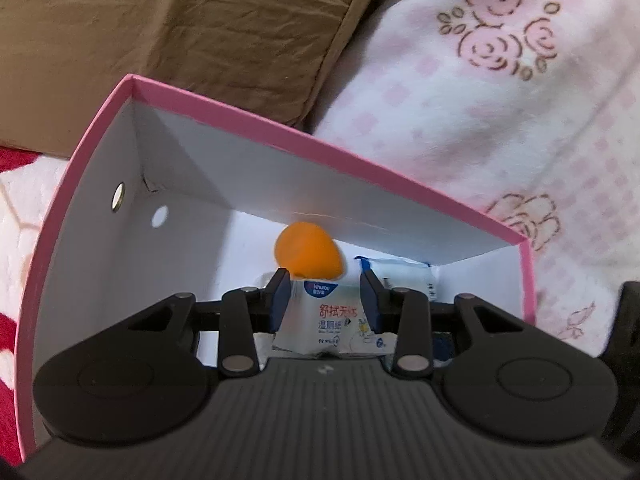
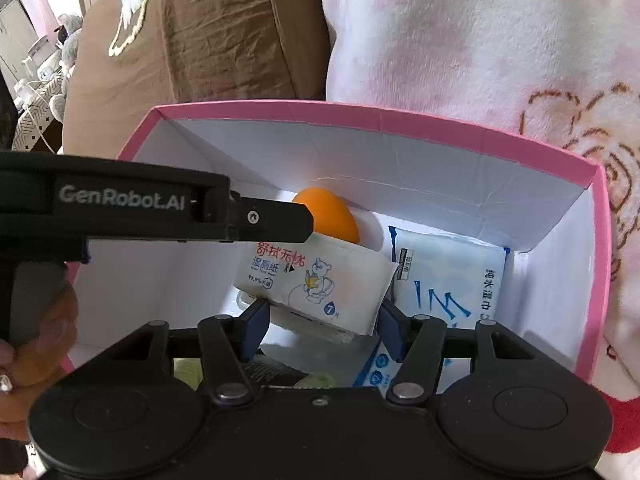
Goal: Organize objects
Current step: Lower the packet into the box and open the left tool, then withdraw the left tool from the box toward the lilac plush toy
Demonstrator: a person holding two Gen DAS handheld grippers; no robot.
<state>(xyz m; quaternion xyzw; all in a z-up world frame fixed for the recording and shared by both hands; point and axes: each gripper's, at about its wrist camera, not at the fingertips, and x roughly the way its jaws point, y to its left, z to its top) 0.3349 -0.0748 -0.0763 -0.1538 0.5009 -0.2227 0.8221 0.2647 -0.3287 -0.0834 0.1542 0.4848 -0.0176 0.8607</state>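
Pink-rimmed box (image 2: 400,120) with white inner walls sat on a bed covered by a pink floral blanket (image 1: 500,100); brown cushion (image 1: 180,28) lay beyond it at 11 o'clock in both wrist views.

Inside the box: larger blue-and-white wet-wipe pack (image 2: 448,276) flat on the floor at 3 o'clock; orange egg-shaped object (image 2: 332,216) against the far wall at 12 o'clock.

Small wet toilet-paper pack (image 1: 328,316) with a bear print was held over the box floor, just in front of the orange object. Left tool (image 1: 326,300) was nearly closed, both pads pressed on the pack's sides. In the right wrist view this tool came in from 9 o'clock, its tip on the pack's upper edge.

Right tool (image 2: 320,324) stood partly open; the pack's lower edge lay between its pads, but contact was not clear, so no grip judged.

Step in hand, judged: placing the small pack into the box. Next move would call for lowering it into the free floor at 9 o'clock of the large pack, then opening the left tool and lifting clear without dragging it.
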